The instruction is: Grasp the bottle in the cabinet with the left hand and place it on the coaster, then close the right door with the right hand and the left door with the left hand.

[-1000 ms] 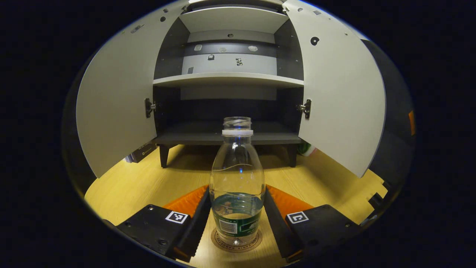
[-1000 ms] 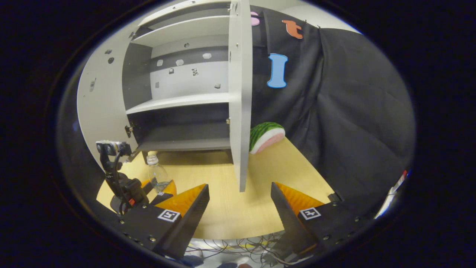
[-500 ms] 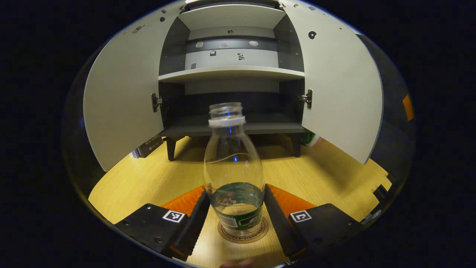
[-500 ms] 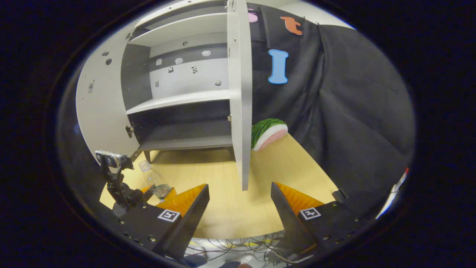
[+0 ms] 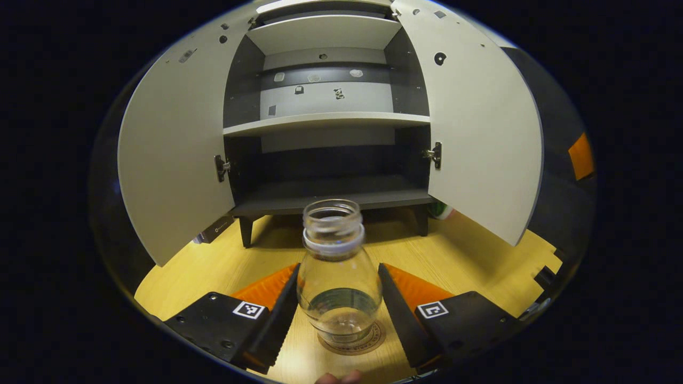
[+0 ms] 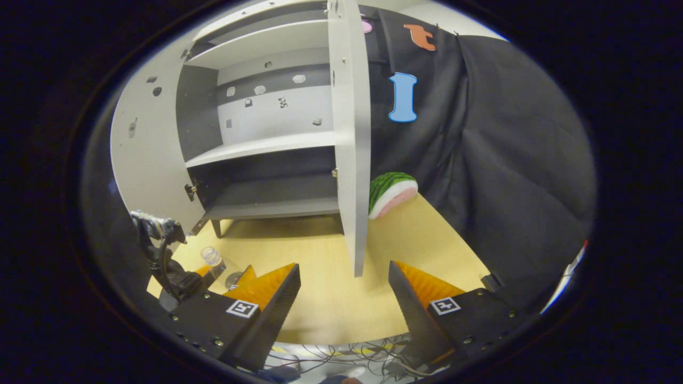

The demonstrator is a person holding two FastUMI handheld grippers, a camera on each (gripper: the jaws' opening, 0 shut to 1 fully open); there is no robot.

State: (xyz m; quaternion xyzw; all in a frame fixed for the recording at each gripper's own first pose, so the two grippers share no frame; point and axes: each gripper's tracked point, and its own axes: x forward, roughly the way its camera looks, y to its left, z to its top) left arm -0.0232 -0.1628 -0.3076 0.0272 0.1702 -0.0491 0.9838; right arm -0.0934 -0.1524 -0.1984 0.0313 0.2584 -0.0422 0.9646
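1. The left gripper (image 5: 338, 298) has its fingers on either side of the clear plastic bottle (image 5: 338, 288); whether they press on it I cannot tell.
2. The bottle leans its open neck toward the camera, base over the round coaster (image 5: 350, 341).
3. The right gripper (image 6: 344, 290), fingers apart and empty, faces the right door (image 6: 349, 133) edge-on, nearer it than the other hand.
4. Beyond, the left door (image 5: 173, 160) stands open.
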